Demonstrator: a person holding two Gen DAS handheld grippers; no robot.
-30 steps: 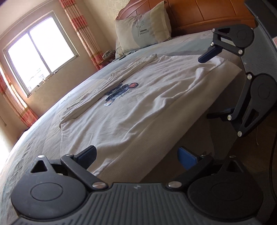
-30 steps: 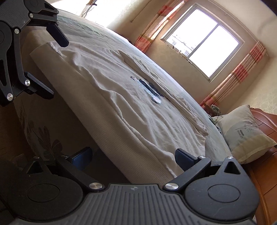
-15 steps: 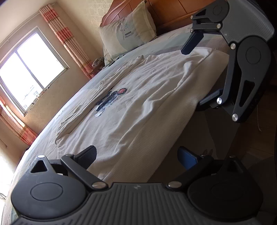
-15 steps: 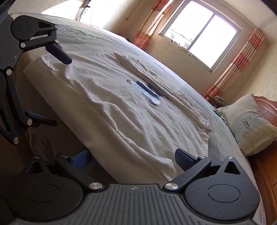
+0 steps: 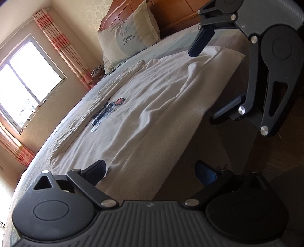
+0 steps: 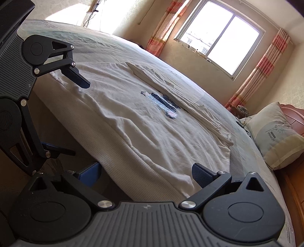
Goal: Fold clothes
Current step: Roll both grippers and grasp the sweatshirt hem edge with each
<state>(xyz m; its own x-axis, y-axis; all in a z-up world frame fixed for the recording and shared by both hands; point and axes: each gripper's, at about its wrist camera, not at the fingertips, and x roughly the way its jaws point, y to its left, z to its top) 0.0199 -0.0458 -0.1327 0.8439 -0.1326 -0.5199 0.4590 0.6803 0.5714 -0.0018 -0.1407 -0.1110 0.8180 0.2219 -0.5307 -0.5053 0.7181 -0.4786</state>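
A white T-shirt (image 5: pixel 152 106) (image 6: pixel 133 121) with a dark chest print (image 5: pixel 108 112) (image 6: pixel 165 104) lies flat on the bed. Its far side is folded inward, and its ribbed hem (image 5: pixel 152 161) hangs over the near bed edge. My left gripper (image 5: pixel 152 172) (image 6: pixel 67 114) is open and straddles one end of the hem, one finger above the cloth and one below the bed edge. At the other end my right gripper (image 6: pixel 146 173) (image 5: pixel 212 77) is open the same way. Neither holds any cloth.
A pillow (image 5: pixel 129 38) (image 6: pixel 275 133) leans against the wooden headboard (image 5: pixel 171 11) (image 6: pixel 292 114). A bright window (image 5: pixel 24 89) (image 6: pixel 218 38) with striped curtains lies beyond the bed. A grey-green sheet (image 6: pixel 95 39) covers the bed around the shirt.
Both grippers have moved in toward the shirt's hem at the bed edge and come closer to each other. Both stay open, and the shirt has not moved.
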